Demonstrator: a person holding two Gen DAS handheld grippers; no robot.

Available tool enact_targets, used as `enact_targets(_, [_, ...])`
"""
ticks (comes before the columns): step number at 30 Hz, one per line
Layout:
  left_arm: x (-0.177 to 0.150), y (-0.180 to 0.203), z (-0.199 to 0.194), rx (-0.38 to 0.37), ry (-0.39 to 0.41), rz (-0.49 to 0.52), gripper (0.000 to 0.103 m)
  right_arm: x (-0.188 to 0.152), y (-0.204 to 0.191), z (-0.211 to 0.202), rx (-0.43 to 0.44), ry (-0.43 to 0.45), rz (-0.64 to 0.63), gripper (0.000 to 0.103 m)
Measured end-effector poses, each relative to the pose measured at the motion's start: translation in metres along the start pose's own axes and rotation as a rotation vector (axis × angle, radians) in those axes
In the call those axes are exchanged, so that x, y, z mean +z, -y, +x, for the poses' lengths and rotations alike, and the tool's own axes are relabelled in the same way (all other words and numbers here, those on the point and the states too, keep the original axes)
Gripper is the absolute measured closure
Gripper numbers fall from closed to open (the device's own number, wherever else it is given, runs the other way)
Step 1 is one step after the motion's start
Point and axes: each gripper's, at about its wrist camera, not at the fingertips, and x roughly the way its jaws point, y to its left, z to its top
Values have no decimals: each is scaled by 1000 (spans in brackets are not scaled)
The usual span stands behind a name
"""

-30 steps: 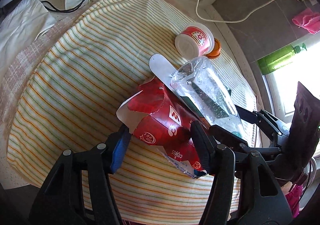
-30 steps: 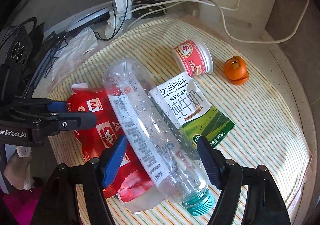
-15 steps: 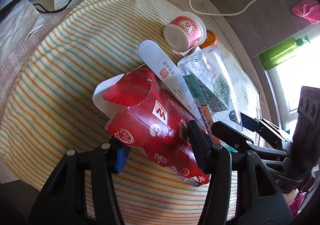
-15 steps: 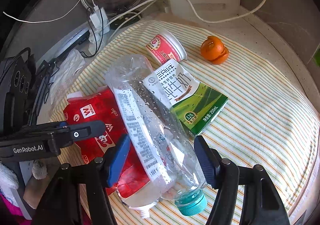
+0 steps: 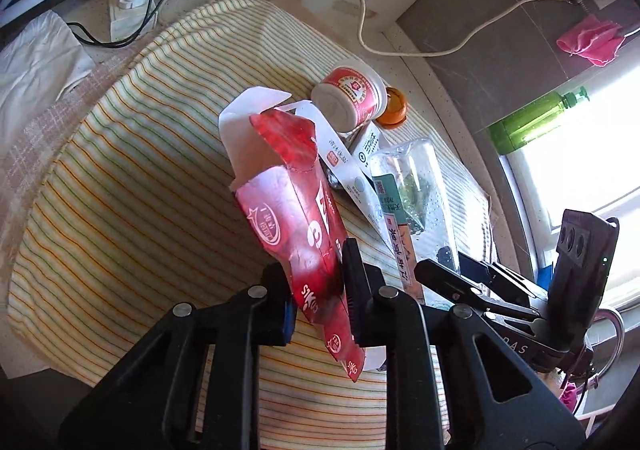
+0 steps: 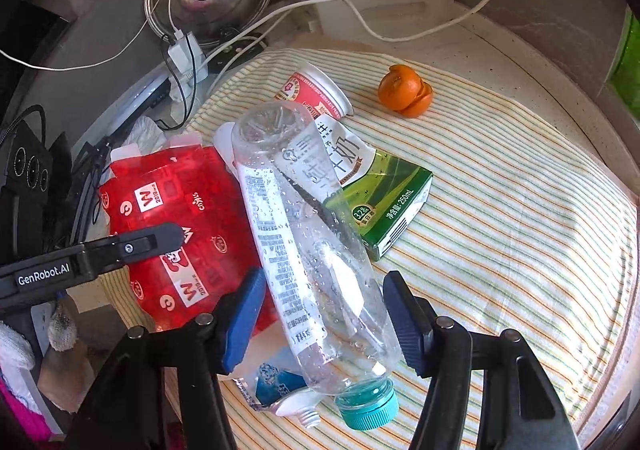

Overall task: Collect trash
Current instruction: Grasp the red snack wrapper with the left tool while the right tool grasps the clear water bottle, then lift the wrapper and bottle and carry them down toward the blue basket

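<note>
From the left wrist camera, the left gripper (image 5: 320, 286) has just been closing and now pinches the flattened red carton (image 5: 296, 218) between its two black fingers, low on the carton's side. The carton stands nearly on edge, its torn white flap up and away from the camera, over the striped cloth (image 5: 120, 190) that covers the desk. Just behind it lie a white tube (image 5: 344, 166), the red-and-white cup (image 5: 352, 94) on its side, and an orange peel (image 5: 394, 112) touching the cup's far rim. The clear plastic bottle (image 5: 416, 186) lies to the right of the carton, with the right gripper's black frame reaching in at its near end. White cables and a green bottle (image 5: 532, 122) by the window sit beyond the cloth.

From the right wrist camera, the right gripper (image 6: 324, 314) straddles the clear plastic bottle (image 6: 308, 234) near its teal cap (image 6: 370, 410); its jaws have just been narrowing, yet a small gap shows on each side and the pads do not press the bottle. The bottle lies slantwise across the red carton (image 6: 176, 210) and the green milk box (image 6: 384, 194). The left gripper's finger crosses the carton from the left. The cup (image 6: 316, 94) lies behind the bottle, and the orange peel (image 6: 406, 96) rests apart on the striped cloth (image 6: 520, 230).
</note>
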Motion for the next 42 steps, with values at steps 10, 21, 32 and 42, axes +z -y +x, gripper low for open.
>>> enact_targets(10, [7,-40,-13,-26,-20,-63,81,-11,-2,-8,-11,31,33,43])
enact_targets(21, [4,-75,-31,2,12,-121,77,-20,-18,-3,-22,16,27,43])
enact_targets(32, [7,-94,-62,26,74,-101,83,-25,-29,-6,-30,33,18,44])
enact_targets(42, [-3,-85,-80,38,84,-16,87,-36,-28,-22,-13,84,76,44])
